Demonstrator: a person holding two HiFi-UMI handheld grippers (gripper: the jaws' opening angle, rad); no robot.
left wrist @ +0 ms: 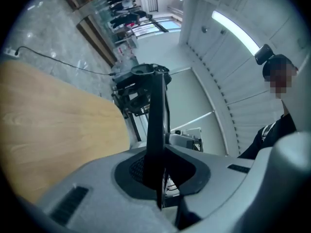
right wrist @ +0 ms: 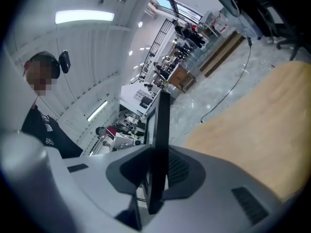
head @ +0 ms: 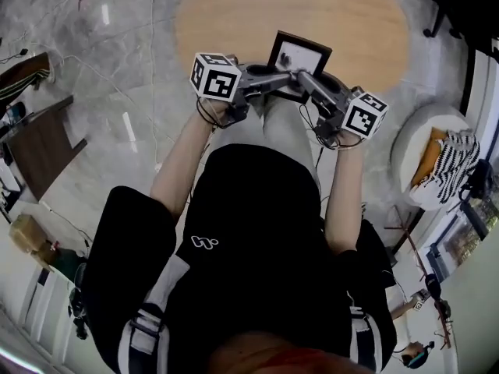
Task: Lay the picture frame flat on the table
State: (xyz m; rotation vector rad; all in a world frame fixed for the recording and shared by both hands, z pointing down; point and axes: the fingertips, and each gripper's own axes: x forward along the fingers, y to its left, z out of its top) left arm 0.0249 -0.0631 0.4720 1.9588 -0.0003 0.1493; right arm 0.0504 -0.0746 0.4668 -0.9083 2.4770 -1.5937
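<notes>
The picture frame (head: 299,55), black with a white mat, is held face up and roughly level over the near edge of the oval wooden table (head: 234,14). My left gripper (head: 282,79) clamps its near edge from the left and my right gripper (head: 306,81) from the right. In the left gripper view the frame (left wrist: 156,110) runs edge-on between the pads of my left gripper (left wrist: 163,174), with the table (left wrist: 48,115) beside it. The right gripper view shows the same edge-on frame (right wrist: 162,130) in my right gripper (right wrist: 158,171). Whether the frame touches the tabletop is hidden.
A round white seat (head: 405,158) with a striped cloth and an orange cushion stands to the right. A dark wooden board (head: 43,142) lies on the marble floor at left, with a cardboard box (head: 27,232) below it. A chair base (head: 437,6) stands beyond the table at top right.
</notes>
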